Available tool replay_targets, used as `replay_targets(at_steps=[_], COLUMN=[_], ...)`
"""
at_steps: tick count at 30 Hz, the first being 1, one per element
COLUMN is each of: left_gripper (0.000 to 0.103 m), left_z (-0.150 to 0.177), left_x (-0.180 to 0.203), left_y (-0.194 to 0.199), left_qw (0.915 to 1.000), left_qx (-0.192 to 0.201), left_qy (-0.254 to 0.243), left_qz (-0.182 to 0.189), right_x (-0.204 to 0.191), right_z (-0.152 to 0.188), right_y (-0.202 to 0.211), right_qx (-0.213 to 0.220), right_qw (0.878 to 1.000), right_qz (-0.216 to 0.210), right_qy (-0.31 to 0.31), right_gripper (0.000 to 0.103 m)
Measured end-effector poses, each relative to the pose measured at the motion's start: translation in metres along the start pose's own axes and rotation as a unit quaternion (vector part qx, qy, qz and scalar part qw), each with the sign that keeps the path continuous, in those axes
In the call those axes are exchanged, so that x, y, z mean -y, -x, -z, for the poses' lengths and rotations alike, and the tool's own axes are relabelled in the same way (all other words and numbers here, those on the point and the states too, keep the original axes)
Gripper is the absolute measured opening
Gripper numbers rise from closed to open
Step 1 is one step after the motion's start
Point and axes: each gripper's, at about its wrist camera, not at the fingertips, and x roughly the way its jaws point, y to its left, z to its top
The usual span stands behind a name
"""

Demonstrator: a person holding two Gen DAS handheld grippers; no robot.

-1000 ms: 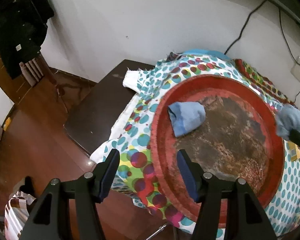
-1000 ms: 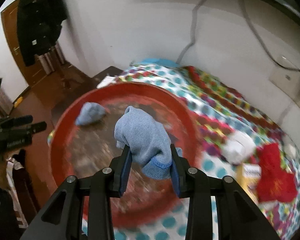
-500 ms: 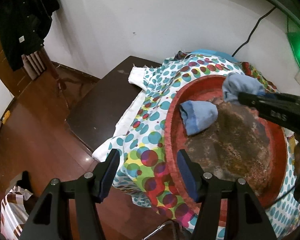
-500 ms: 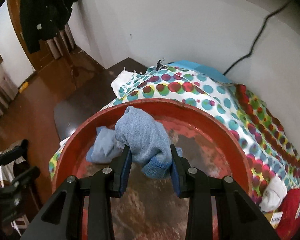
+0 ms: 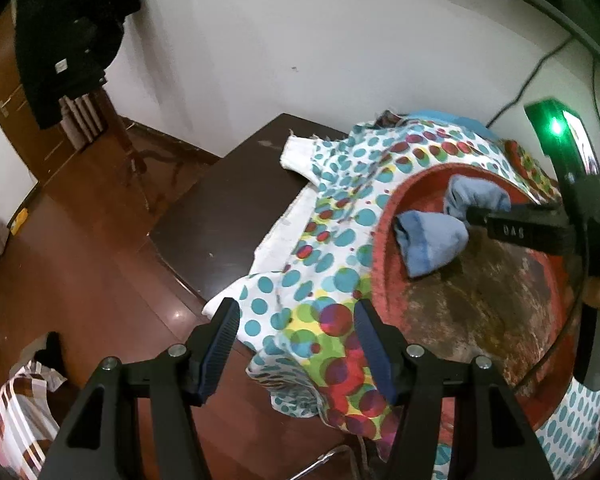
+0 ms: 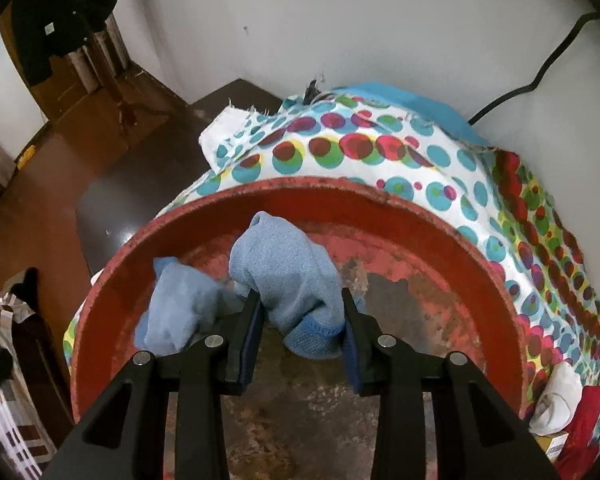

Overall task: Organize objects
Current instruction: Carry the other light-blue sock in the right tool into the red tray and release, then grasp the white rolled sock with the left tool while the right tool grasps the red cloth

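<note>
A round red tray (image 6: 380, 208) with a worn, rusty floor lies on a dotted cloth (image 6: 340, 148). My right gripper (image 6: 302, 312) is shut on a light blue sock (image 6: 288, 276) and holds it low over the tray's far left part. A second light blue sock (image 6: 180, 304) lies in the tray just to its left, touching or nearly touching it. In the left wrist view the tray (image 5: 384, 240), the lying sock (image 5: 428, 240) and the held sock (image 5: 476, 196) show at the right. My left gripper (image 5: 296, 316) is open and empty, off the tray's left edge.
A dark wooden table (image 5: 228, 208) juts out left of the cloth, with wood floor beyond. A white sock (image 6: 556, 396), a red cloth (image 6: 584, 424) and a small box (image 6: 554, 446) lie right of the tray. A cable (image 6: 540, 76) runs down the wall. A striped bag (image 5: 16, 412) sits on the floor.
My right gripper carried the blue sock leftward across the tray to beside the other sock and lowered it. My left gripper drifted left, away from the tray.
</note>
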Motion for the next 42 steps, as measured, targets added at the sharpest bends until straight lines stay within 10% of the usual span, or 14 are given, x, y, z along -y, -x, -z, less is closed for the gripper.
replay_targets(at_steps=[4,12,25,34,42], left_gripper=[0.061,0.061,0.061,0.061,0.061], left_z=[-0.001,0.002,0.017,0.038,0.059], left_x=[-0.011,-0.003,0.073,0.142,0.214], left_y=[-0.003,-0.007,-0.012,0.002,0.019], left_qw=[0.9998,0.9997,0.996,0.984,0.9645], left_qx=[-0.006,-0.015,-0.024,-0.014,-0.02], left_qy=[0.018,0.009,-0.08,-0.157,-0.228], left_qz=[0.001,0.016,0.033,0.082,0.132], right_x=[-0.001,0.009,0.106,0.222,0.272], right_z=[0.004,0.036,0.182,0.269,0.274], right_y=[0.013,0.064,0.142,0.171,0.141], right_qx=[0.018,0.047,0.071,0.085,0.098], right_qw=[1.0,0.999,0.993,0.97,0.957], right_qz=[0.004,0.007,0.038,0.082,0.093], right_qy=[0.005,0.004,-0.091,-0.212,-0.256], right_gripper=[0.064,0.064,0.067,0.079,0.085])
